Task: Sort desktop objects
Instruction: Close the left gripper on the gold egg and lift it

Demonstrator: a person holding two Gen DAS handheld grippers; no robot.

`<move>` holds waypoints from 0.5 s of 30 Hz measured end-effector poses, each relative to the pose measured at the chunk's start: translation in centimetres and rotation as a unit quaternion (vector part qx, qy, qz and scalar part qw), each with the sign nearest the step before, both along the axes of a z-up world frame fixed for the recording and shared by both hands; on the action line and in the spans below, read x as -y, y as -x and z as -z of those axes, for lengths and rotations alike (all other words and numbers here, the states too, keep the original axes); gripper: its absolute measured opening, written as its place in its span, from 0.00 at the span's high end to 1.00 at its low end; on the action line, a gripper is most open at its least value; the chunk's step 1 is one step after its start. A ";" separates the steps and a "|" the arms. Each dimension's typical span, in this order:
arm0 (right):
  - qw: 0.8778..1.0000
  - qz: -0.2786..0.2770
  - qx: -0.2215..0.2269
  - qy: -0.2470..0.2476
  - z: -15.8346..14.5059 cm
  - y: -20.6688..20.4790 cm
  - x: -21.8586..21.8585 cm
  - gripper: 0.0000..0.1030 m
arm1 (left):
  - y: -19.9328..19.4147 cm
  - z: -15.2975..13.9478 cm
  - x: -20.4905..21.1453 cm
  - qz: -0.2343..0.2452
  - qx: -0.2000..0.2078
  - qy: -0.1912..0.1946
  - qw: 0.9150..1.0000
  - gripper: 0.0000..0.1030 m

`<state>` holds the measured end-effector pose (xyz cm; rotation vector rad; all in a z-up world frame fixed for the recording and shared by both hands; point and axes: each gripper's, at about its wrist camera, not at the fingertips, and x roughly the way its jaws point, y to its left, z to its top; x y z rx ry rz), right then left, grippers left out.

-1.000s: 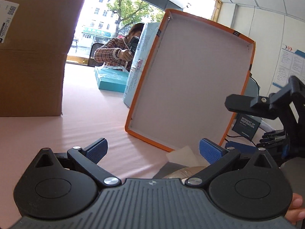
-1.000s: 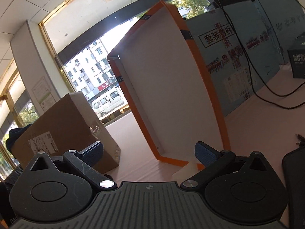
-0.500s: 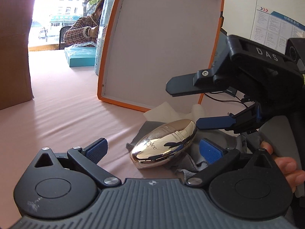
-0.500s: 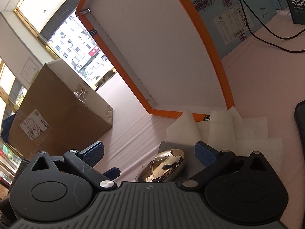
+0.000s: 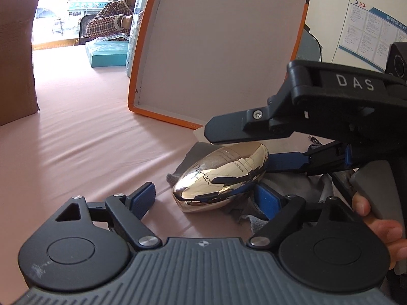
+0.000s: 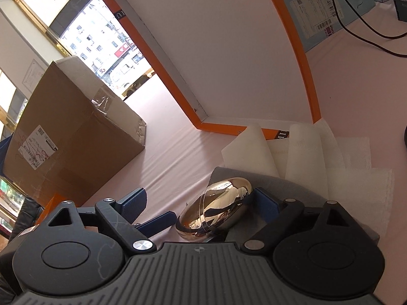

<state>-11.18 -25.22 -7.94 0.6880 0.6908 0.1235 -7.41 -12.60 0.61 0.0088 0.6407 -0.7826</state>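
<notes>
Since a second ago both our grippers have dropped toward the gold egg-shaped case (image 5: 221,178), now at lower centre on a grey cloth (image 6: 287,185). Our left gripper (image 5: 206,195) and right gripper (image 6: 201,203) have just been closing yet remain wide, the case between each pair, ungripped. Behind stands an orange-rimmed box lid (image 5: 218,50).

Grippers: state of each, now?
Left gripper: open, closing around shiny gold egg-shaped case, not gripping.
Right gripper: open, closing around it too.
</notes>
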 end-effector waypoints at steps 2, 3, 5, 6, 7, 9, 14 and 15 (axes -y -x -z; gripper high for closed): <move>1.000 0.003 -0.002 0.003 0.1 0.0 0.0 0.18 | 0.1 -0.1 0.1 0.002 0.001 -0.002 1.000 0.24; 1.000 0.006 -0.003 0.004 0.1 0.0 0.0 0.21 | 0.1 -0.1 0.1 0.004 0.001 -0.001 1.000 0.27; 1.000 0.011 -0.005 0.005 0.2 0.1 0.1 0.26 | 0.1 0.0 0.2 0.008 0.002 -0.001 1.000 0.33; 1.000 0.013 -0.006 0.006 0.2 0.1 0.2 0.30 | 0.1 0.0 0.2 0.009 0.002 -0.001 1.000 0.35; 1.000 0.016 -0.007 0.007 0.2 0.1 0.2 0.32 | 0.1 -0.1 0.3 0.007 0.003 -0.003 1.000 0.35; 1.000 0.023 -0.011 0.012 0.3 0.2 0.3 0.43 | 0.0 0.0 0.3 0.003 0.001 0.000 1.000 0.36; 0.999 0.039 -0.011 0.020 0.4 0.4 0.6 0.61 | 0.0 -0.1 0.2 -0.002 -0.001 0.005 1.000 0.37; 0.999 0.040 -0.010 0.019 0.4 0.4 0.7 0.61 | 0.0 -0.1 0.2 -0.003 -0.001 0.005 1.000 0.37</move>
